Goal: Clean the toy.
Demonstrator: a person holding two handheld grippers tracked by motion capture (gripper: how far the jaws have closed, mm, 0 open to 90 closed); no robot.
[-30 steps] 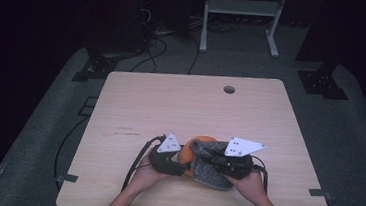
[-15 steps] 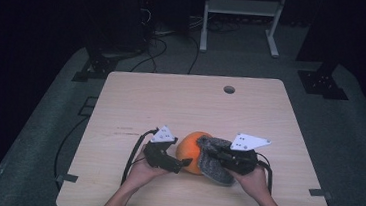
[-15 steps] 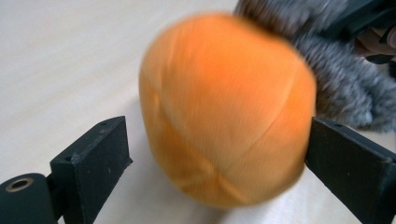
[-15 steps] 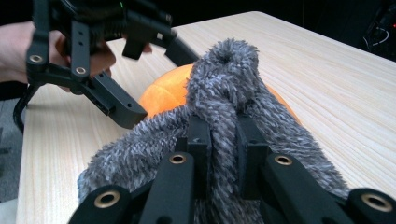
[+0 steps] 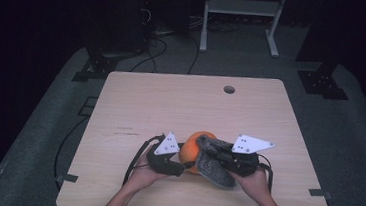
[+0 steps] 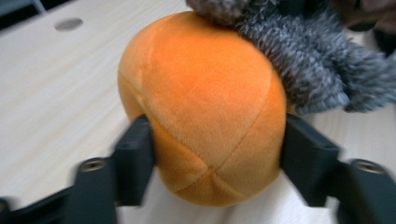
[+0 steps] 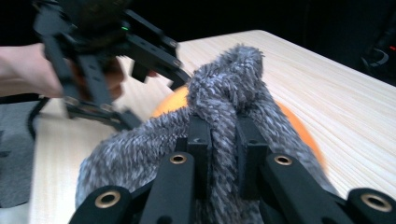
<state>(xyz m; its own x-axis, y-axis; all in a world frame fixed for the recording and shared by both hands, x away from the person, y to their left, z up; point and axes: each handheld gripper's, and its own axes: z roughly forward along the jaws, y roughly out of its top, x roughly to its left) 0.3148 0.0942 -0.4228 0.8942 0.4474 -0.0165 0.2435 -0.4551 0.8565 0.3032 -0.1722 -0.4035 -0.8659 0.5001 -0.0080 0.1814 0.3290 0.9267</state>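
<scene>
Near the front edge of the table (image 5: 136, 99), roughly midway between its left and right edges, an orange plush ball (image 5: 194, 148) is sitting with a grey fuzzy sock (image 5: 214, 166) draped over its right side.

The left tongs (image 5: 179, 170) are reaching in from the ball's left. In the left gripper view, the two black jaws are bracketing the orange plush ball (image 6: 205, 107) at its lower half, one on each flank, their pads lying against the plush. These jaws have just been closing, with the ball between them, and the tongs are now grasping the ball.

The right tongs (image 7: 223, 140) are clenched on a fold of the grey fuzzy sock (image 7: 233, 84): in the right gripper view, a ridge of the knit is being pinched tightly between the two jaws, with the rest of the fabric spreading out over the ball beneath, a strip of orange (image 7: 299, 126) showing beside it.

The left tongs (image 7: 140, 60) are appearing there too, blurred, on the far side of the sock. In the high view, both of the person's hands are resting low over the table, close together, with the ball and sock between them.
</scene>
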